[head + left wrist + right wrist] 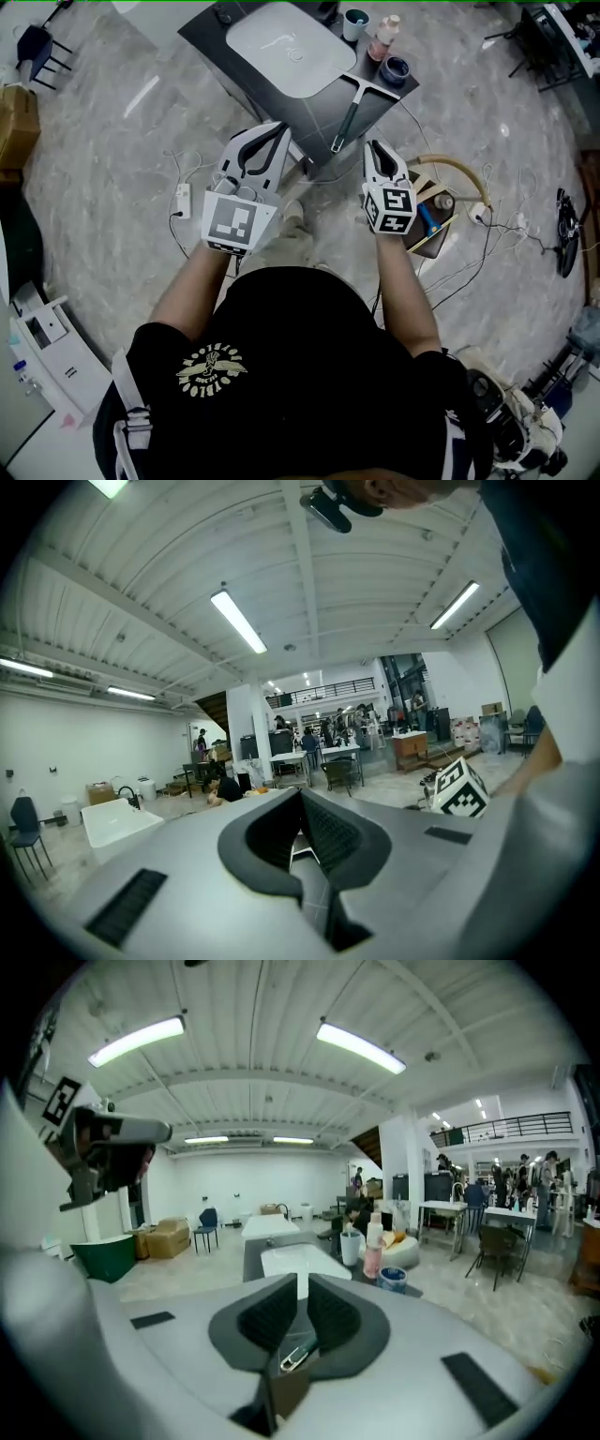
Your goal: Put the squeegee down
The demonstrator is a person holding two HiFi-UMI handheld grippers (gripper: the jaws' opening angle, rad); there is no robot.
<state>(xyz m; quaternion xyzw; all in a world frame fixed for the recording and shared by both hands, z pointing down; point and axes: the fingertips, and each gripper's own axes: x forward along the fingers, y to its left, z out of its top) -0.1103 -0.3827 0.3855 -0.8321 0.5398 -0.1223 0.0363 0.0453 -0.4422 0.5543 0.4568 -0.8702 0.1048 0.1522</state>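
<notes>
Nearest the camera we see the person's black T-shirt, with 1 hand-held gripper carried in front of each shoulder. The left gripper has its jaws brought together so that the tips meet, and the left gripper view shows nothing between the pads. The right gripper has its jaws only a narrow slit apart. In the right gripper view a strip of white basin shows through that slit, and the pads grip nothing. Both grippers hang above the marbled grey floor, just short of the counter. Loose cables and a white power strip lie below them, and an open box sits beside the right one.

Beyond the jaw tips stands a dark grey counter carrying a white basin. The squeegee lies flat on the counter's front right part, beside the basin. Its crossbar is on the far side, near a blue jar, and its handle runs back toward the counter's near edge. It touches neither gripper; the right gripper is the closer of the 2, near the handle's end. Past the jar stand a pink bottle and a white cup. Farthest off, the gripper views show a bright hall with ceiling strip lights and tables.
</notes>
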